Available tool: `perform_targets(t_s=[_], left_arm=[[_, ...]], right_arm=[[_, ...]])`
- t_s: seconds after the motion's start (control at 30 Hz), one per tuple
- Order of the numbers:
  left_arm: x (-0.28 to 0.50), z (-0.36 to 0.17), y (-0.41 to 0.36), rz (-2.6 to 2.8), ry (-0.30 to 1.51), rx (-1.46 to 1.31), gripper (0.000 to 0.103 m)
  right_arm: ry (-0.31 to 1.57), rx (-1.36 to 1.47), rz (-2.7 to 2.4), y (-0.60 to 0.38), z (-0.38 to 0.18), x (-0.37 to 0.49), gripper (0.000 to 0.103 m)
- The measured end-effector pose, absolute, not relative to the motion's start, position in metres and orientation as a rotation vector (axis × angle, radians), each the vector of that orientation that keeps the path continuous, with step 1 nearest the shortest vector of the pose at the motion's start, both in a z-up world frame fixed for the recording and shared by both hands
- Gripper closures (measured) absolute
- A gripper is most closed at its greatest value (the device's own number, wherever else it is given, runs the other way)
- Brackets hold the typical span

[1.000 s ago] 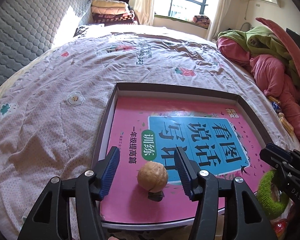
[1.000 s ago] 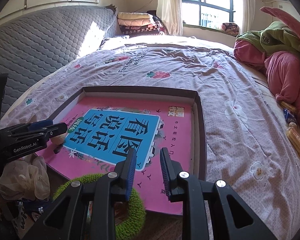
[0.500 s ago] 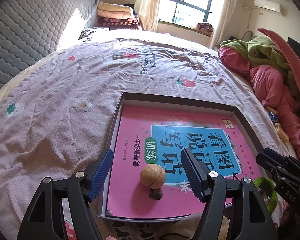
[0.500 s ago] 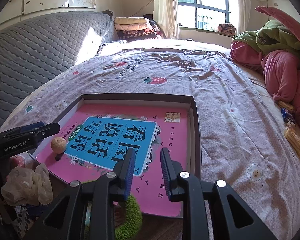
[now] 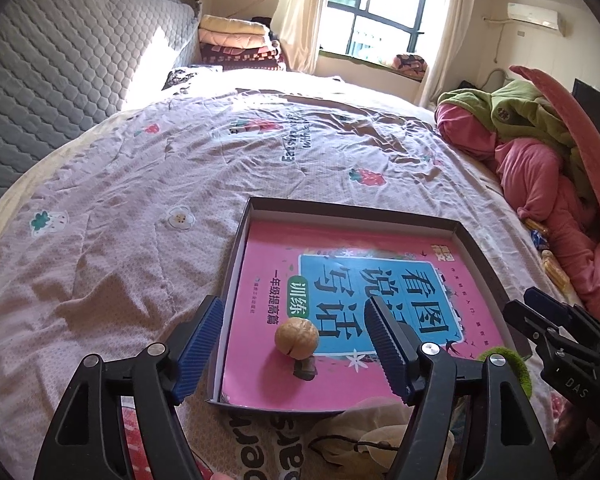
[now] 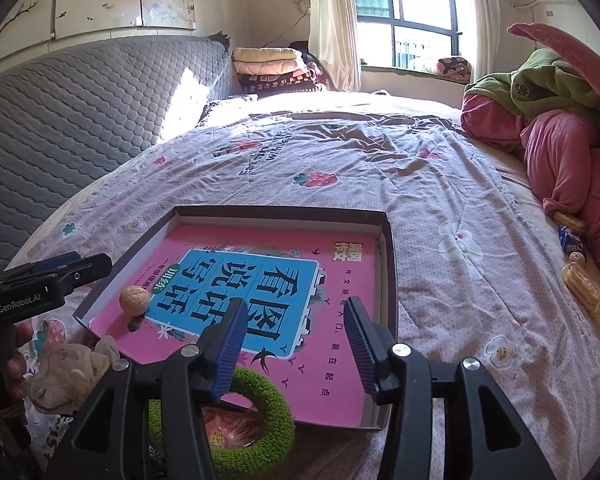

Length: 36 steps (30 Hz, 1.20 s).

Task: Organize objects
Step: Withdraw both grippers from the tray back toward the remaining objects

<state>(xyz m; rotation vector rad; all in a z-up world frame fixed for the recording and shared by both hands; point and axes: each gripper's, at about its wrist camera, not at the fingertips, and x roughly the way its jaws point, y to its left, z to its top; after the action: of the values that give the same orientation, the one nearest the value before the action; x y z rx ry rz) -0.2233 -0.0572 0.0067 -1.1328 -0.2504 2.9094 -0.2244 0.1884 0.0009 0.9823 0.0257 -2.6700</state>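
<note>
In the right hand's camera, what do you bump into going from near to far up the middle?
Green fuzzy ring → pink book → far wall of the box → flowery bedspread → window.

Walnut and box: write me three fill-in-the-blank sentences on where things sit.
1. The walnut rests on a ____ book cover.
2. The book lies inside a shallow ____.
3. The green ring lies at the box's ____ edge.

Missing words: pink; box; near
</note>
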Motion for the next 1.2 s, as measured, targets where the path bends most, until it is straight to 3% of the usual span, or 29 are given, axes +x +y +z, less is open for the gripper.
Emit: perform_targets(t_s=[0.5,1.2], left_arm=[[-0.186,0.029,-0.053,2.931,-0.229,-1.085,0.028],[-0.13,0.056,-0.047,2.918,-0.188,-1.004,0.028]], right_arm=[[0.036,0.898,-2.688,0.19,0.022,-0.201,0.033],[0.058,0.812,-2.746,0.19,0.056,-0.148,0.027]])
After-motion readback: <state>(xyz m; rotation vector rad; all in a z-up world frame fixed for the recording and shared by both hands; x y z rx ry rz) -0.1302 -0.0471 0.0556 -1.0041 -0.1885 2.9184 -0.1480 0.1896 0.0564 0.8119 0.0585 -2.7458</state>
